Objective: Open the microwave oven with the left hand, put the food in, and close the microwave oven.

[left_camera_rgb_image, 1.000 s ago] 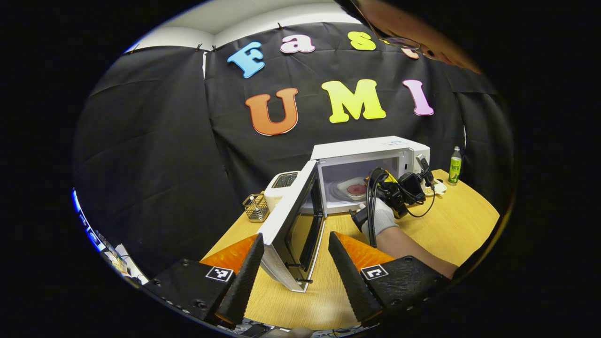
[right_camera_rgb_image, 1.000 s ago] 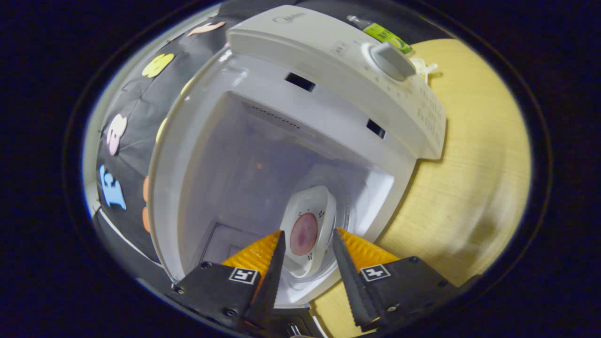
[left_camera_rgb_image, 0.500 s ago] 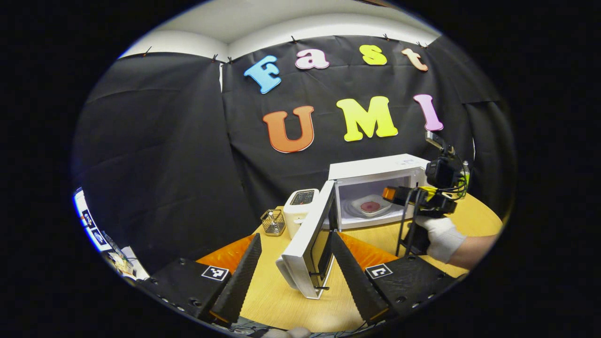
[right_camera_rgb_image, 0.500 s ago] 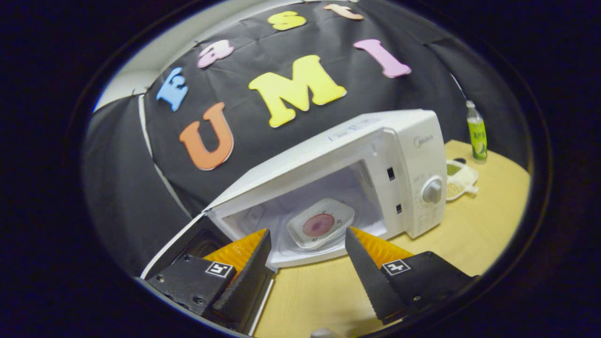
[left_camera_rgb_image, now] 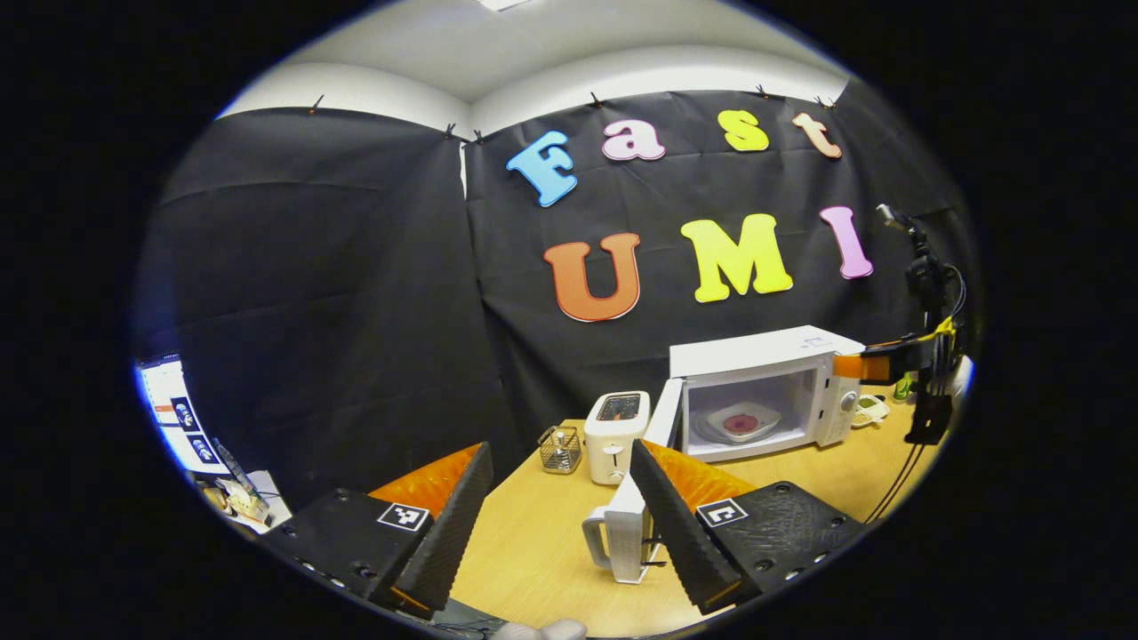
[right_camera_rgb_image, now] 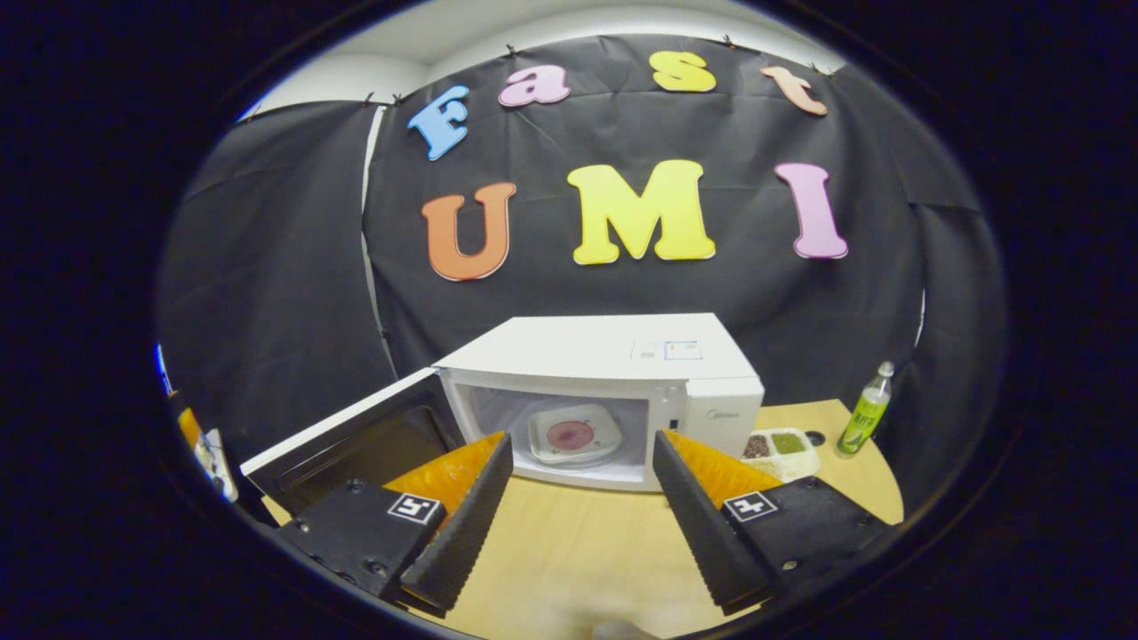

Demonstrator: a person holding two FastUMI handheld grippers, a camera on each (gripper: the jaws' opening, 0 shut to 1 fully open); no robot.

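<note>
The right gripper [right_camera_rgb_image: 578, 516] has pulled back out of the microwave [right_camera_rgb_image: 605, 356] within the last second and now hangs in front of it over the table [right_camera_rgb_image: 569, 551], jaws released and holding nothing. In the left gripper view it shows far off at the right edge [left_camera_rgb_image: 898, 364], raised and well clear of the oven's front. The food, a pink round on a white plate [right_camera_rgb_image: 573, 434], lies inside the cavity on the turntable, so the loading step looks done and only the closing is left.

The door [right_camera_rgb_image: 356, 440] stands wide open, swung out to the oven's left. The left gripper [left_camera_rgb_image: 560, 524] has drawn away too; its jaws are spread and empty, with the door's edge and handle [left_camera_rgb_image: 613, 538] showing between them, near the right finger. A push on that door from the outer side should swing it shut.

Around the oven: a toaster [left_camera_rgb_image: 613, 425] and a small wire basket [left_camera_rgb_image: 560, 449] stand on the door's side, near its swing but behind it. A divided snack tray [right_camera_rgb_image: 782, 449] and a green bottle [right_camera_rgb_image: 867, 409] sit on the far side, out of the way. Nothing lies in the door's closing path.
</note>
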